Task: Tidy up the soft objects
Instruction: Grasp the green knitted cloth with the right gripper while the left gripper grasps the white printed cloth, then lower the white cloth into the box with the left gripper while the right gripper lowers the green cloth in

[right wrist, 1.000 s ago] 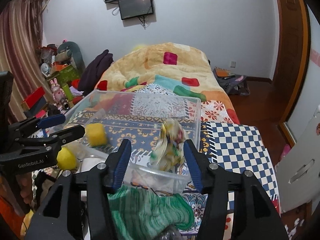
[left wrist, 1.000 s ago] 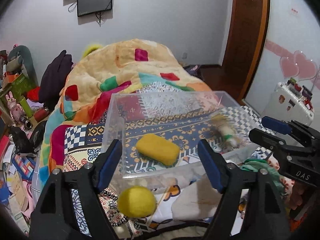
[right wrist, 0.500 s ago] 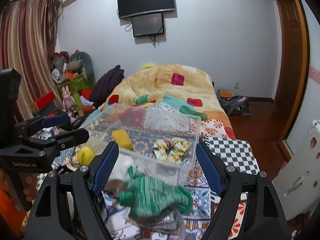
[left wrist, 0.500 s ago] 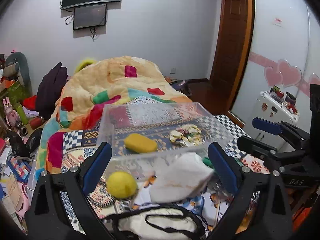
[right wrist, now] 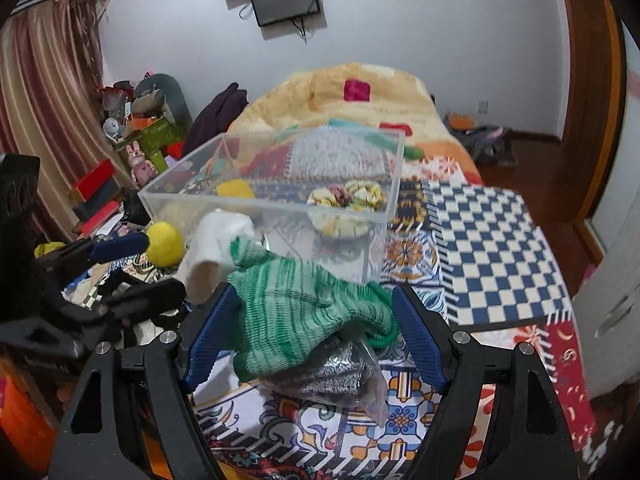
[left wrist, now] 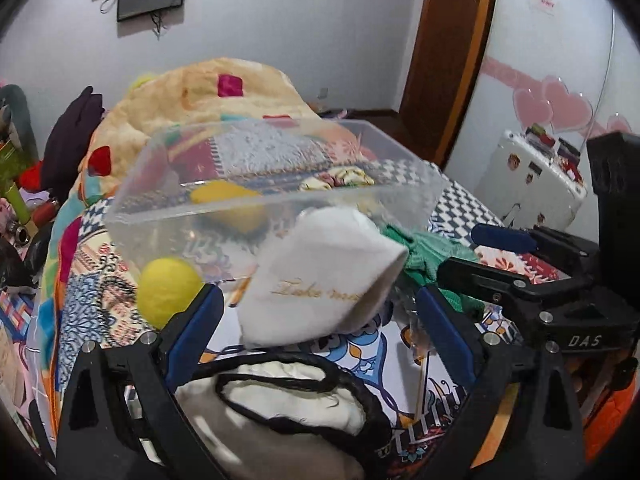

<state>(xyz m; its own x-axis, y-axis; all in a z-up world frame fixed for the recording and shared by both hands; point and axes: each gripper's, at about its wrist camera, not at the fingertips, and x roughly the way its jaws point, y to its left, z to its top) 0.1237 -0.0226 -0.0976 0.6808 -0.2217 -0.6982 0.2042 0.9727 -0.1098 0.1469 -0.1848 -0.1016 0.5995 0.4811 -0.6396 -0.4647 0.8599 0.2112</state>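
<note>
A clear plastic bin (left wrist: 276, 200) (right wrist: 276, 204) stands on the patterned bedspread and holds a yellow sponge (left wrist: 228, 196) and a floral scrunchie (right wrist: 347, 195). In front of it lie a white sock (left wrist: 320, 284), a yellow ball (left wrist: 168, 286) (right wrist: 164, 243) and a green knit glove (right wrist: 304, 312). My left gripper (left wrist: 316, 340) is open and empty, with the white sock between its fingers. My right gripper (right wrist: 312, 336) is open, with the green glove between its fingers, lying over a grey item in a clear bag (right wrist: 336, 376).
A cream bag with black straps (left wrist: 296, 396) lies under the left gripper. A rumpled orange blanket (right wrist: 360, 88) covers the far bed. Toys and boxes (right wrist: 132, 144) crowd the left side. A white cabinet (left wrist: 532, 176) stands at the right.
Both grippers have dropped lower and moved in toward the items in front of the bin. The sock now sits between the left fingers and the glove between the right fingers.
</note>
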